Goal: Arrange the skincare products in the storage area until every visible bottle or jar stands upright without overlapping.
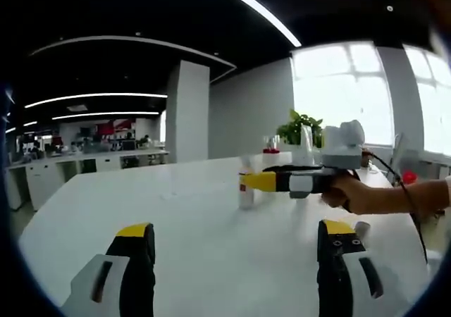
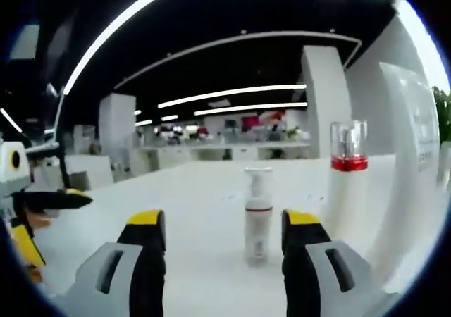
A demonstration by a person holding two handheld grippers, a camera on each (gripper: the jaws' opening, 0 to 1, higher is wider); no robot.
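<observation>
A small white pump bottle (image 2: 258,215) with a red band stands upright on the white table (image 2: 197,211), just ahead of my right gripper (image 2: 224,225) and in line with the gap between its jaws. That gripper is open and touches nothing. To the right stand a tall white bottle (image 2: 347,190) with a red ring and clear cap, and a big white bottle (image 2: 412,176) very close. In the left gripper view, my left gripper (image 1: 236,239) is open and empty low over the table (image 1: 190,218). The right gripper (image 1: 271,182) reaches in from the right beside the pump bottle (image 1: 245,194).
A hand (image 1: 356,194) holds the right gripper. A green plant (image 1: 299,127) and a clear red-based bottle (image 1: 271,144) stand at the table's far side by the window. A small white object (image 1: 361,227) lies near my left gripper's right jaw. The left gripper (image 2: 42,201) shows at left.
</observation>
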